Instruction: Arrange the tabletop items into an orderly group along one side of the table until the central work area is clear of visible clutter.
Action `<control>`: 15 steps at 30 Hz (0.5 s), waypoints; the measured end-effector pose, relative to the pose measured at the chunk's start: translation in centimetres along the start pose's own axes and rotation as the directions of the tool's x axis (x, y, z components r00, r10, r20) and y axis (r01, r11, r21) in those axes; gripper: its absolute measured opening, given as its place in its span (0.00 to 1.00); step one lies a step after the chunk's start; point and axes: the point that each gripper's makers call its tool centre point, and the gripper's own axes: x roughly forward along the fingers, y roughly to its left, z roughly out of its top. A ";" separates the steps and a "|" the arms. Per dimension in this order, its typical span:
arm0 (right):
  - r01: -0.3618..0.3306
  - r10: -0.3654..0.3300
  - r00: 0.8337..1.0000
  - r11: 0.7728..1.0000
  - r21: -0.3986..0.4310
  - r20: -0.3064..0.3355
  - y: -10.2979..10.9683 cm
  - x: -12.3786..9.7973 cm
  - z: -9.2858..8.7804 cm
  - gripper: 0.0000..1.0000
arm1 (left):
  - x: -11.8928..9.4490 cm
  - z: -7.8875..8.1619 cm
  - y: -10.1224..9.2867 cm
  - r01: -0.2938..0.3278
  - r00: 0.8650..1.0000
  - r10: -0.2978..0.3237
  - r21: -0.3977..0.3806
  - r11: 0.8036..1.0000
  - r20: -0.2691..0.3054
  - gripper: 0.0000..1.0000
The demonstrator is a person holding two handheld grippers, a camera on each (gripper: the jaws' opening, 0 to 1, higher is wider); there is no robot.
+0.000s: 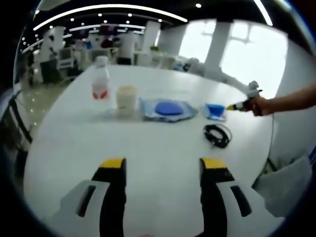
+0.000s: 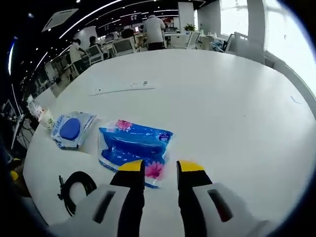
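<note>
- Bottle [image 1: 100, 79], cup [image 1: 126, 99] and blue-disc packet [image 1: 168, 109] already lined along the desk's [image 1: 148, 148] far side
- Right tool [image 2: 160, 167], jaws narrowly parted, empty, nears blue pouch [image 2: 133, 145]
- Left tool [image 1: 162, 163] wide, empty; black cable [image 1: 217, 134] left to tidy

Left view: looks from low over the near desk [image 1: 158, 143] edge, across it to the far row, well back.
Right view: close above the blue pack [image 2: 133, 145], facing down the desk.
Shared: blue pack [image 1: 215, 111], disc bag [image 1: 168, 109] [image 2: 71, 128], cable [image 1: 217, 134] [image 2: 76, 190].
</note>
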 end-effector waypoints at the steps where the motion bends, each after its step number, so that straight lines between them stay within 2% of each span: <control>1: 0.001 -0.001 1.000 1.000 -0.001 -0.006 0.0 0.2 -0.1 0.23 | 0.0 0.0 0.1 -0.002 1.000 0.002 0.000 1.000 -0.001 0.57; 9: 0.030 -0.030 0.998 1.000 0.006 -0.049 -0.9 1.8 -0.7 0.14 | 0.1 -0.5 0.6 -0.017 1.000 0.017 -0.013 1.000 -0.020 0.56; 10: 0.034 -0.033 0.998 0.999 0.006 -0.047 -0.4 1.0 -0.9 0.12 | 0.1 -0.5 0.6 -0.019 1.000 0.018 -0.015 1.000 -0.020 0.56; 11: 0.042 -0.041 0.998 0.999 0.010 -0.047 1.3 -0.9 -1.6 0.07 | 0.0 -0.5 0.7 -0.021 1.000 0.020 -0.020 1.000 -0.019 0.56; 12: 0.041 -0.041 0.998 0.999 0.015 -0.056 0.6 0.0 -1.4 0.05 | 0.0 -0.6 0.7 -0.023 1.000 0.022 -0.021 1.000 -0.021 0.56; 15: 0.044 -0.043 0.998 0.999 0.012 -0.055 0.1 0.4 -1.2 0.03 | 0.1 -0.7 0.9 -0.024 0.999 0.023 -0.025 0.999 -0.025 0.56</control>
